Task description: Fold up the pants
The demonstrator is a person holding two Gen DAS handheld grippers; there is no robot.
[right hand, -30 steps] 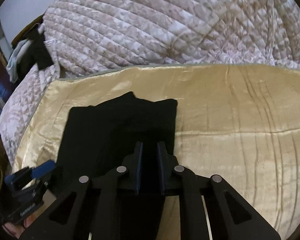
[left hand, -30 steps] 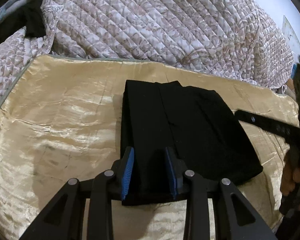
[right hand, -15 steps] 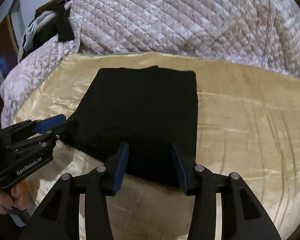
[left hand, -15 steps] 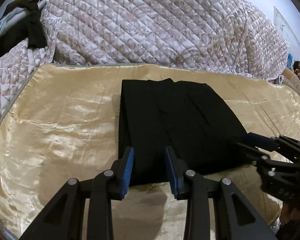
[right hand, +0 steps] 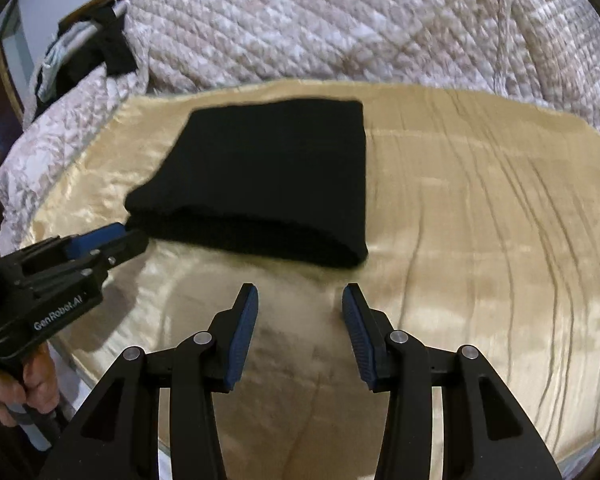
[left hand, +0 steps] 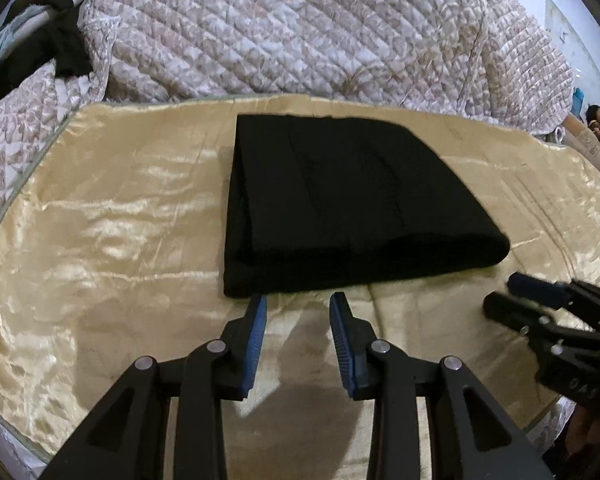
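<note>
The folded black fabric pants (left hand: 340, 208) lie flat as a compact rectangle on the shiny golden satin sheet (left hand: 112, 216), toward its far side, with the pale quilted floral bedspread (left hand: 300, 28) heaped beyond. The left gripper (left hand: 298, 302), black with blue pads, hovers just near of the pants' near left edge, jaws parted and empty. The right gripper (right hand: 300, 292) hangs above bare satin near the pants' near right corner; its jaws have just been opening and stand released, nothing between them. Dark clothing (right hand: 100, 60) lies at the far left.
</note>
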